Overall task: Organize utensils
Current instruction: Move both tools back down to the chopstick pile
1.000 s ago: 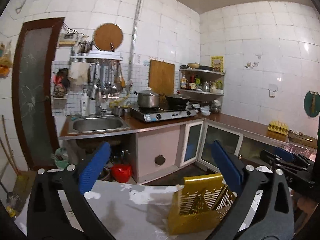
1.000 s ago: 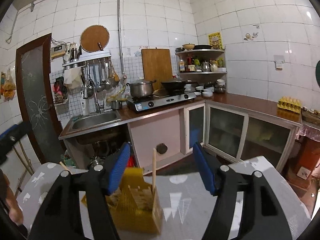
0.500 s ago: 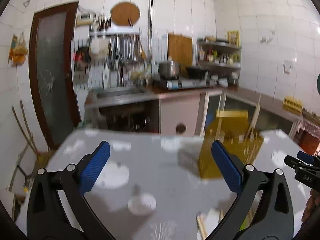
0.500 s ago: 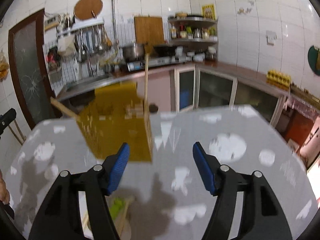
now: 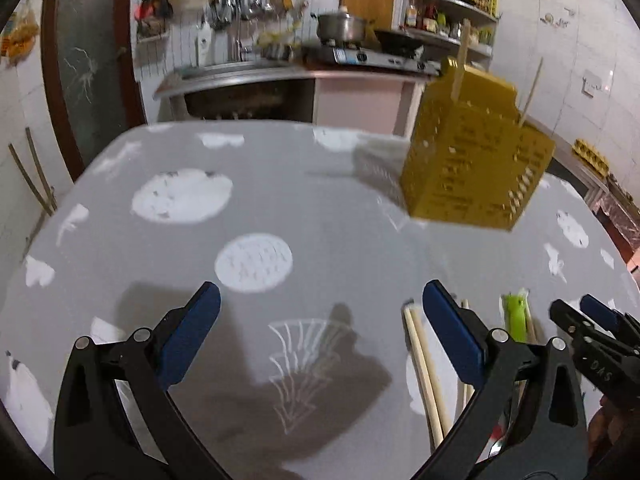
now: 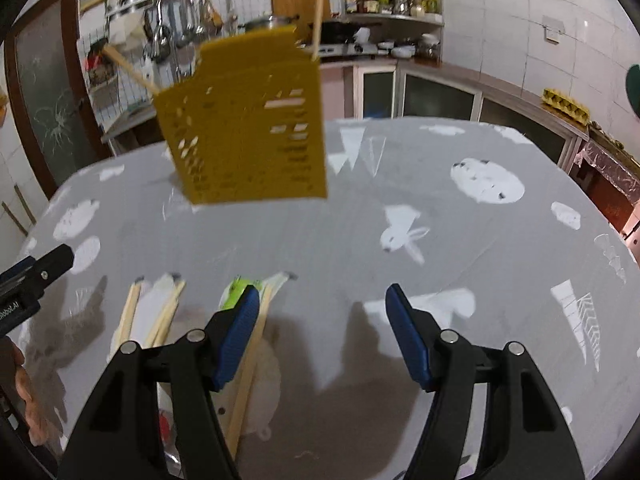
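A yellow perforated utensil holder [image 5: 476, 160] stands on the grey table [image 5: 280, 208] with two chopsticks sticking up from it; it also shows in the right wrist view [image 6: 248, 128]. Loose wooden chopsticks [image 5: 424, 368] and a green-handled utensil [image 5: 516, 316] lie near the table's front edge, also in the right wrist view as chopsticks [image 6: 160, 316] and the green utensil [image 6: 236, 292]. My left gripper [image 5: 320, 328] is open and empty, left of the chopsticks. My right gripper [image 6: 320, 328] is open and empty, its left finger over the green utensil.
The grey tablecloth has white patterns. Behind the table is a kitchen counter with a sink [image 5: 240, 76], a stove with a pot [image 5: 344, 28], shelves [image 6: 392, 4] and a dark door [image 5: 88, 56]. The right gripper shows at the left wrist view's right edge [image 5: 600, 344].
Both grippers have tilted down from looking at the kitchen to looking at the table. The loose chopsticks and green utensil have come into view below them.
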The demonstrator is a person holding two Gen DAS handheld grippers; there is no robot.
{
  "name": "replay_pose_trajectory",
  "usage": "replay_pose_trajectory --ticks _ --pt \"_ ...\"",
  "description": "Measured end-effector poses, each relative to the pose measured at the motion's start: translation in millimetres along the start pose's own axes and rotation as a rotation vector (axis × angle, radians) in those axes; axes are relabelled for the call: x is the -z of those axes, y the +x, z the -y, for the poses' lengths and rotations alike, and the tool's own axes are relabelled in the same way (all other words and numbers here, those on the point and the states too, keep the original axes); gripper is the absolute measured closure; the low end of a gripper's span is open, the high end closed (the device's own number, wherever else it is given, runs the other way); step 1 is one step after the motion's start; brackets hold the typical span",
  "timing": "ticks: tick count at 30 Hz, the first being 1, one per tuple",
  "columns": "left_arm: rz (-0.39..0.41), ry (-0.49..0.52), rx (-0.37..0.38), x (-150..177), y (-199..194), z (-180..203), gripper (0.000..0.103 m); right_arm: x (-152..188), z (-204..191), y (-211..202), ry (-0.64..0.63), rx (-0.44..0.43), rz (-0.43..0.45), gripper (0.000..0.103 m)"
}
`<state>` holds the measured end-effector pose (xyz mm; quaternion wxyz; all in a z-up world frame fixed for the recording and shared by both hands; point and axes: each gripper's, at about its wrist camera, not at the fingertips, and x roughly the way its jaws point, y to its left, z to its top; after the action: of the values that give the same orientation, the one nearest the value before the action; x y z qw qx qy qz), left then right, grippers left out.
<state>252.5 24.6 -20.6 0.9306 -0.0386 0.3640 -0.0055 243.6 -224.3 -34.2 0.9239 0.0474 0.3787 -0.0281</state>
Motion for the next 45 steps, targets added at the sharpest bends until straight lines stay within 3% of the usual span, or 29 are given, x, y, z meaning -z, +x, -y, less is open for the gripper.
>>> replay_pose_trajectory --ticks 3,6,14,16,19,40,45 --pt "-0.022 0.013 -0.006 2 5 5 0.005 2 -8 7 -0.017 -0.002 -0.041 0.040" --pt "-0.038 0.015 -0.004 4 8 6 0.005 4 -14 14 -0.036 0.000 -0.080 0.056" --pt "-0.087 0.030 0.000 13 20 13 0.005 -2 -21 29 -0.029 -0.035 -0.143 0.071" --pt "-0.101 0.033 0.000 16 24 14 0.005 -4 -23 31 -0.050 -0.042 -0.147 0.083" --pt "-0.121 0.042 0.009 18 26 17 0.006 -5 -24 30 -0.071 -0.052 -0.149 0.093" --pt "-0.168 0.087 -0.006 28 28 34 0.015 0 -2 23 -0.053 -0.070 -0.142 0.093" --pt "-0.191 0.108 -0.019 26 35 44 0.024 -3 -4 27 -0.046 -0.062 -0.146 0.093"
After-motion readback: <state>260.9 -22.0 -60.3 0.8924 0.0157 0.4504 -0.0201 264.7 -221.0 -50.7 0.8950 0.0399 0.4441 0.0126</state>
